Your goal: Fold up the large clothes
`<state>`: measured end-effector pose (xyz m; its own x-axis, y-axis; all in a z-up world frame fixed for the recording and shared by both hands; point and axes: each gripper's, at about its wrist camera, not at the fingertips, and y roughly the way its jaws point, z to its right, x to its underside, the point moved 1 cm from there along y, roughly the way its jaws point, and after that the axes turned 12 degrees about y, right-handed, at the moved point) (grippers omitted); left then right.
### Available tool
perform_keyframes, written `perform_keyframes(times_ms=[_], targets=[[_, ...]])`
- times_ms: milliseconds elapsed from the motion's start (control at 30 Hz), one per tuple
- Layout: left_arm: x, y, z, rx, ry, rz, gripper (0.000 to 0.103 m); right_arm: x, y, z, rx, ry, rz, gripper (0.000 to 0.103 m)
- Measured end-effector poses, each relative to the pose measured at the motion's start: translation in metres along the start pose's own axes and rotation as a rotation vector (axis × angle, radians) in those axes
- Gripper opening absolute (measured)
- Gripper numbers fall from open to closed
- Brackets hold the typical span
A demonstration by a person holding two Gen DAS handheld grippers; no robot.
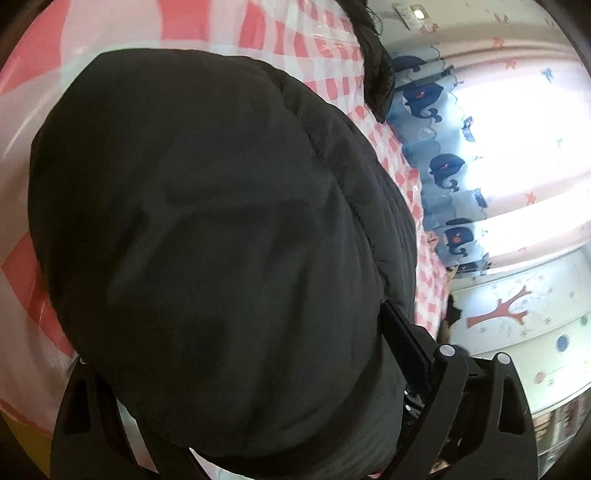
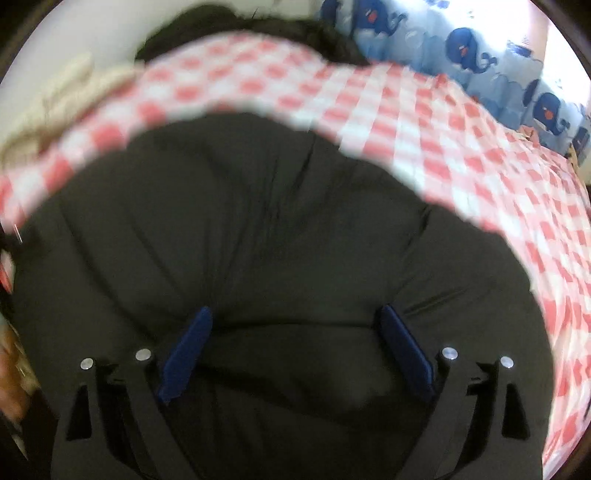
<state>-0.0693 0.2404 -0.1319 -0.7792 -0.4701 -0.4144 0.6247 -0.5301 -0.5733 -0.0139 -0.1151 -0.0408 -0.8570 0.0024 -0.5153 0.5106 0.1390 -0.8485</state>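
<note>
A black padded jacket [image 1: 221,240] fills the left wrist view, lying bunched on a red-and-white checked cloth [image 1: 332,66]. It covers most of my left gripper [image 1: 295,325]. Only the right finger [image 1: 406,339] shows, standing far out at the jacket's edge, and the other finger is hidden under the fabric. In the right wrist view the same jacket [image 2: 277,221] lies under my right gripper [image 2: 295,312]. Its blue-padded fingers [image 2: 188,347] are spread wide just over the fabric, and no fold is pinched between them.
The checked cloth [image 2: 461,147] runs on beyond the jacket to the right. A dark furry piece [image 2: 295,33] lies at its far edge and a cream fabric [image 2: 55,103] at far left. A whale-print curtain [image 1: 443,166] and a white cabinet [image 1: 517,306] stand behind.
</note>
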Motion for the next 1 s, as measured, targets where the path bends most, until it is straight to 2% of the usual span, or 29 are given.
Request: perform_keyframes(times_ms=[67,167,200,267,367,433,500,567,633,700,733,800,867,933,1000], targets=[[0.001,-0.002,0.006,-0.037,0.043,0.012,0.088,-0.004,-0.01,0.006,-0.019,0.05,-0.002,0.089],[0.001,-0.006,0.015,-0.079,0.093,0.036,0.088,0.005,-0.041,0.004,-0.038,0.056,0.091,0.089],[0.001,-0.007,0.018,-0.099,0.11,0.045,0.088,0.011,-0.041,0.005,-0.036,0.062,0.085,0.091],[0.0,-0.008,0.023,-0.122,0.133,0.049,0.088,0.027,-0.015,0.001,-0.005,0.018,0.004,0.095],[0.001,-0.011,0.029,-0.154,0.169,0.058,0.088,0.028,-0.018,0.004,-0.02,0.057,0.001,0.096],[0.0,-0.013,0.029,-0.152,0.178,0.06,0.088,0.027,-0.045,0.002,-0.047,0.075,0.099,0.096],[-0.002,-0.012,0.027,-0.149,0.167,0.056,0.088,0.031,-0.056,-0.005,-0.046,0.062,0.135,0.096],[-0.005,-0.011,0.025,-0.141,0.156,0.054,0.088,0.043,-0.035,-0.018,-0.02,0.001,0.052,0.096],[-0.005,-0.012,0.024,-0.139,0.153,0.052,0.088,0.049,-0.025,-0.021,-0.003,-0.02,0.042,0.096],[-0.004,-0.013,0.024,-0.137,0.159,0.061,0.088,0.042,-0.034,-0.015,-0.041,0.042,0.048,0.096],[-0.003,-0.014,0.024,-0.136,0.163,0.062,0.088,0.032,-0.046,-0.015,-0.066,0.056,0.096,0.096],[-0.002,-0.015,0.024,-0.142,0.167,0.06,0.088,0.008,-0.056,-0.015,-0.05,0.055,0.152,0.096],[0.0,-0.016,0.025,-0.147,0.175,0.065,0.088,-0.036,-0.056,-0.016,-0.019,0.065,0.193,0.096],[0.002,-0.017,0.027,-0.155,0.189,0.074,0.088,-0.074,-0.045,-0.02,0.011,0.075,0.188,0.096],[0.003,-0.017,0.028,-0.164,0.201,0.078,0.088,-0.116,-0.015,-0.014,0.036,0.119,0.146,0.096]])
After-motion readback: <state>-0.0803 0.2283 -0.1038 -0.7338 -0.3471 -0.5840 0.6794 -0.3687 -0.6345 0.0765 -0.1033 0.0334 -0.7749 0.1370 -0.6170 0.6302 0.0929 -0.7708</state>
